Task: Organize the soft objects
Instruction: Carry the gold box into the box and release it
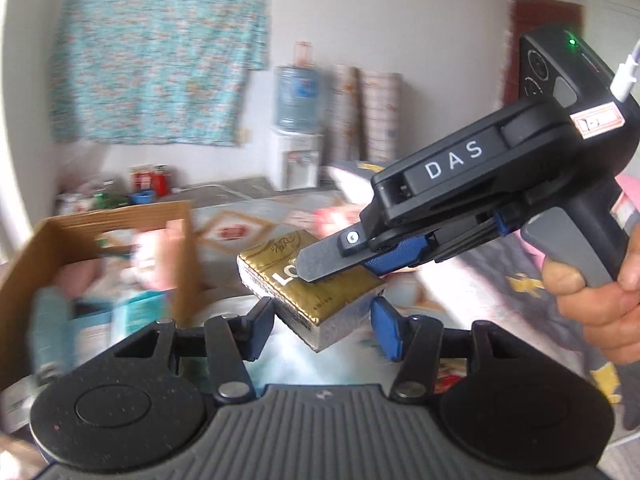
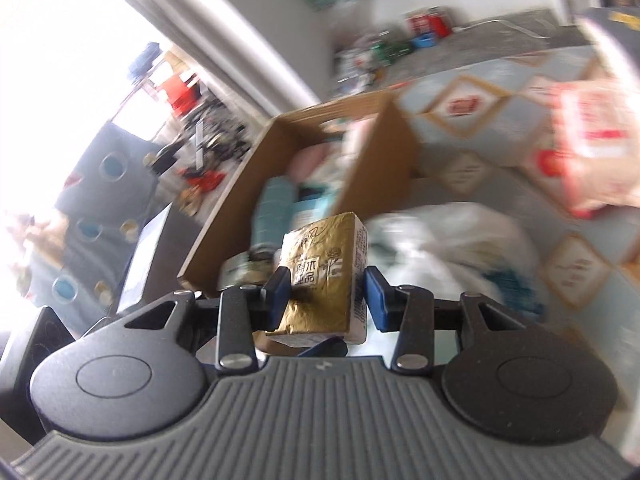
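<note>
The right hand-held gripper (image 2: 326,292) pinches the gold tissue pack (image 2: 320,280) in the air just beside the cardboard box (image 2: 384,168); the left hand-held gripper (image 1: 324,324) hovers spread and empty below it. Carry the pack over the rim and lower it onto the soft items inside, releasing only once it is seated.

Pale wall (image 1: 360,20), turquoise cloth (image 1: 160,60), water dispenser (image 1: 298,128), bright window (image 2: 60,60).
</note>
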Demonstrator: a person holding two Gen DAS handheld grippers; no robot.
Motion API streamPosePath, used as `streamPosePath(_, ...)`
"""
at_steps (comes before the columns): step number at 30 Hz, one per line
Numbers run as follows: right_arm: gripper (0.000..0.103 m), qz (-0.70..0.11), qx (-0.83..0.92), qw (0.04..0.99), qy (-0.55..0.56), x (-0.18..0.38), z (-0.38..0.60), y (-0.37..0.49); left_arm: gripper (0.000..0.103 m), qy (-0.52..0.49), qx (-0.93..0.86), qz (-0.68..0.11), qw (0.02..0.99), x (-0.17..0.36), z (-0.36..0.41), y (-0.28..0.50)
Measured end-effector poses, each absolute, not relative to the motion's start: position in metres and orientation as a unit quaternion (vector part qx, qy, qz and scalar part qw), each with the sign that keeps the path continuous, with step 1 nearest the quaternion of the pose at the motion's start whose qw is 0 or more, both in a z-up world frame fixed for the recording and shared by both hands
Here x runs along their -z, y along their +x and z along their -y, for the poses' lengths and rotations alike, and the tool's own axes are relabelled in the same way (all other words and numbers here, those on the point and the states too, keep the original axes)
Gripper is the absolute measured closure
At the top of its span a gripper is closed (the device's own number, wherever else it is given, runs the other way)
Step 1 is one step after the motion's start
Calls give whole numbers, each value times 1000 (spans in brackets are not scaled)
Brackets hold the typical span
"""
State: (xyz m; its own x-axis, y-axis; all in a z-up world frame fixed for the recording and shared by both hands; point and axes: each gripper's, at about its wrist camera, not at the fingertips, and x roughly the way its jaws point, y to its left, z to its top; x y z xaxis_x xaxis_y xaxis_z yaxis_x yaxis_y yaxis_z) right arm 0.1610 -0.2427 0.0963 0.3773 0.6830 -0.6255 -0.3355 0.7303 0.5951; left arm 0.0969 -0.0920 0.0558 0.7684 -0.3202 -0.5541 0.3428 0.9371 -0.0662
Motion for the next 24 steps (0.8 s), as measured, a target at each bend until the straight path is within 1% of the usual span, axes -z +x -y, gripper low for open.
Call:
streamPosePath(4,62,-484,-350,783,174,-84,179,179,48,4,131,-305,943,-52,43,96)
streamPosePath(11,62,-529,-361,757,129,-53,99,199,48,-68,90,-359,927,-28,-29,109)
streamPosePath(15,62,-541,-347,760,94,-38,83,206,49,-109,97,-378,914,-4,-54,117)
streamPosePath(20,63,-539,-344,765,82,-34,87,208,49,-114,100,-395,906,19,-65,127)
streamPosePath(24,62,-530,-337,775,73,-40,92,205,48,-119,104,-388,908,18,-68,123)
